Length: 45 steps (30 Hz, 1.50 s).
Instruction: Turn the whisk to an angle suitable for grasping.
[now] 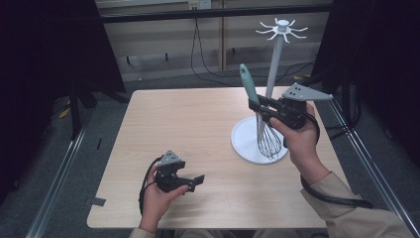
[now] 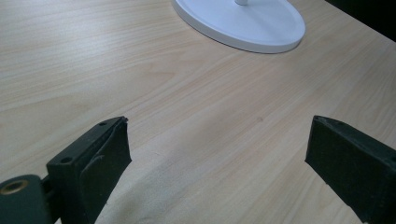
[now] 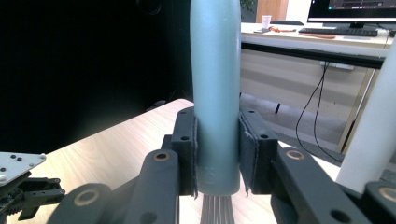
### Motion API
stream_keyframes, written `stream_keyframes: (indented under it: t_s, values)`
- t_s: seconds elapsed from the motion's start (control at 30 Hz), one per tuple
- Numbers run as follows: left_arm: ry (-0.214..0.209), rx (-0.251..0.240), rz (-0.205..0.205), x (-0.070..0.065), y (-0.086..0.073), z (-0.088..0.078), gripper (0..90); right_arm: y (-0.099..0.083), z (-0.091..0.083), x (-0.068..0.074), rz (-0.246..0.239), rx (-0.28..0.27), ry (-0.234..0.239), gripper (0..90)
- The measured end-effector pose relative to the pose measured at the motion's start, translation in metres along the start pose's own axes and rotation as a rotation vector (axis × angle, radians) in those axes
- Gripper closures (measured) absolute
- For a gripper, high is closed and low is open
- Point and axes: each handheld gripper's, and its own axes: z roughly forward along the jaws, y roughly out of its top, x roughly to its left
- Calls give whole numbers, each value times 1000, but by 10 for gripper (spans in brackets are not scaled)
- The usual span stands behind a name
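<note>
While the right tool [image 1: 258, 108] clamps the whisk [image 1: 261, 119] by its teal handle, upright over the white stand base [image 1: 242, 141], the left tool [image 1: 194, 182] rests released, low over the worktop [image 1: 188, 129].

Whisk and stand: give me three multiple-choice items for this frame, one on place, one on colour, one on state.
1. Where is the whisk?
A. Flat at the table's left edge
B. Held over the stand's round base
C. Hung on a top hook

2. What colour is the whisk's handle?
A. Red
B. Yellow
C. Teal

3. How is the left gripper?
A. Open, holding nothing
B. Shut on the whisk
C. Shut on the stand's pole

Key: 1 B, its wires hang over the white base; 2 C, the right gripper clamps a teal handle; 3 A, bare table shows between its wide-apart jaws.
</note>
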Motion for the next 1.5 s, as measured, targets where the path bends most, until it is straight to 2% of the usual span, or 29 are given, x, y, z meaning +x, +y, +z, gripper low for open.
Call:
stream_keyframes:
  t_s: [0.43, 0.97, 1.1, 1.5]
  values:
    - [-5, 1, 3, -1, 0, 0, 61, 22, -20, 2, -27, -57, -24, 704]
    - [-7, 1, 1, -1, 0, 2, 61, 34, -30, -3, -24, -115, -70, 704]
    - [-4, 0, -1, -2, 0, 2, 61, 39, -34, -7, -18, -146, -79, 704]
    - [-8, 2, -2, -1, 0, 2, 61, 44, -31, -12, 0, -151, -103, 703]
